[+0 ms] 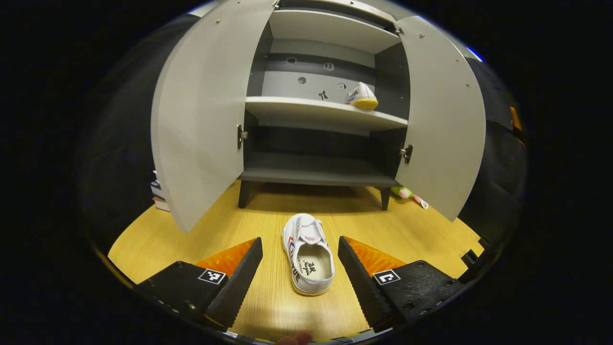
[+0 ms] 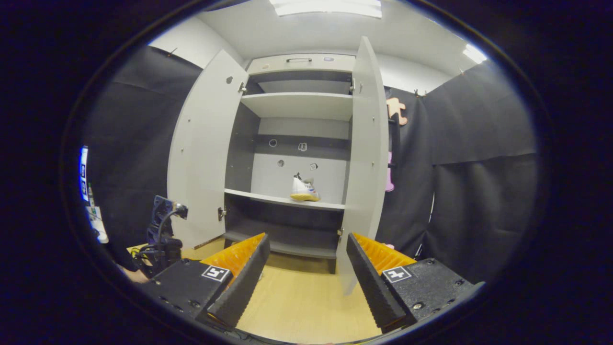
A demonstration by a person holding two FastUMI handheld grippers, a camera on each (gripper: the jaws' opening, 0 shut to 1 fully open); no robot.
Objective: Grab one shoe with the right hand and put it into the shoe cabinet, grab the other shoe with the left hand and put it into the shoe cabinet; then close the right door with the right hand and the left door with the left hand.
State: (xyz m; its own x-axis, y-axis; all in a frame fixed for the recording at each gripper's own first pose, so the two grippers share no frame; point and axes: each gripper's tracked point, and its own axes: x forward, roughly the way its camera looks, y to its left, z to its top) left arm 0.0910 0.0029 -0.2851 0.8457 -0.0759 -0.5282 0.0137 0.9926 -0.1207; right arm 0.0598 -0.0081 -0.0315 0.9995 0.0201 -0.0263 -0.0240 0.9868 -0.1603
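shoe on the floor: white sneaker lying on the wooden floor in front of the cabinet, sitting right between the left gripper fingers but not touched by either one. Looks like the left hand is lining up to grab it.
which way it points: toe toward the cabinet, heel opening toward the camera, so its long axis runs pretty much straight along the gripper's own line, maybe a slight tilt. Fingers would close across the sides, which seems like the easy way to pinch it.
left gripper fingers: spread wide, nothing in them.
shoe already in: the other sneaker is on the middle shelf, over on the right side, yellow sole edge facing out. So I'd say half the shoe job is done.
right gripper: fingers apart and empty, held back from the cabinet, facing the edge of the right door. My guess is it's just parked out of the way until door time.
doors: left door and right one both swung wide open, which leaves the shelves open for the second shoe.
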